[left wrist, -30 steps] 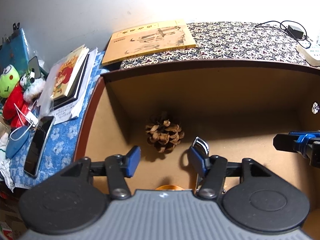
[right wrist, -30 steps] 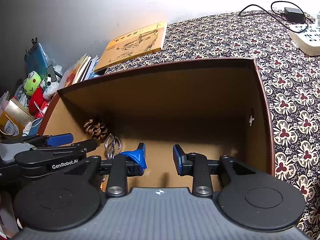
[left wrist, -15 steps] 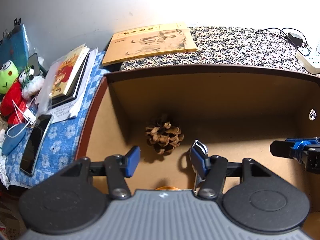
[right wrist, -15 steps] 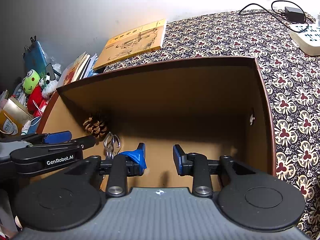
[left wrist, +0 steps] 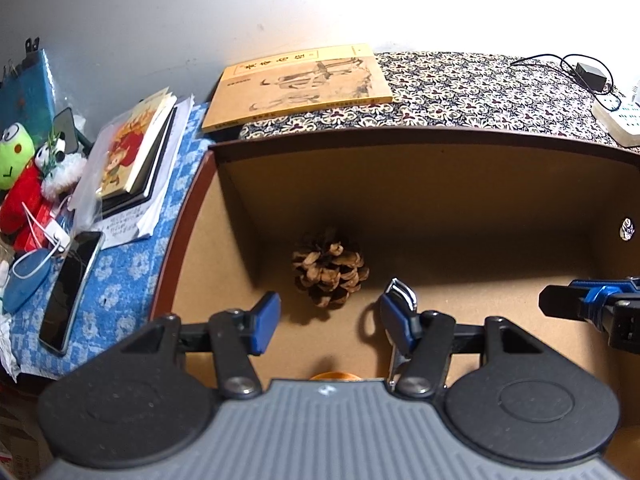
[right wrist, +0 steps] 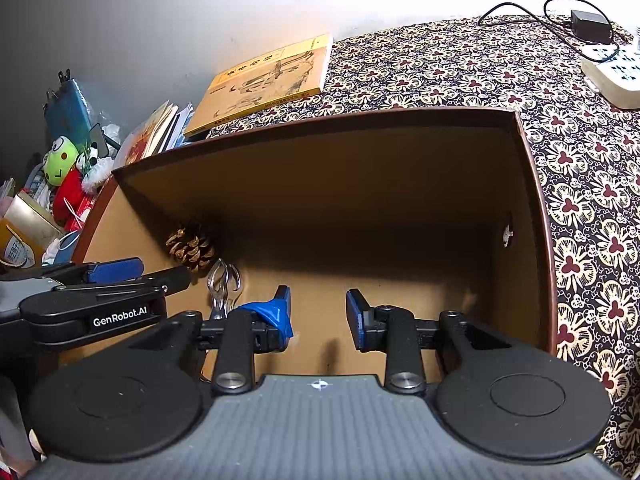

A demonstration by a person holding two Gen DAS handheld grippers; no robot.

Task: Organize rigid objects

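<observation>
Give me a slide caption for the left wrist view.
Left gripper with open jaws above a pine cone inside a brown box.

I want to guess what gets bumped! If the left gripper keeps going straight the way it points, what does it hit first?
Probably the pinecone. It sits on the box floor just ahead of the open left gripper, roughly between its fingers. Depth is hard to judge, so it might meet the floor first.

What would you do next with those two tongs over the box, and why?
Probably lift both out: the left tongs and right tongs stand open and empty, while the pine cone and metal clip are already in the box.
</observation>
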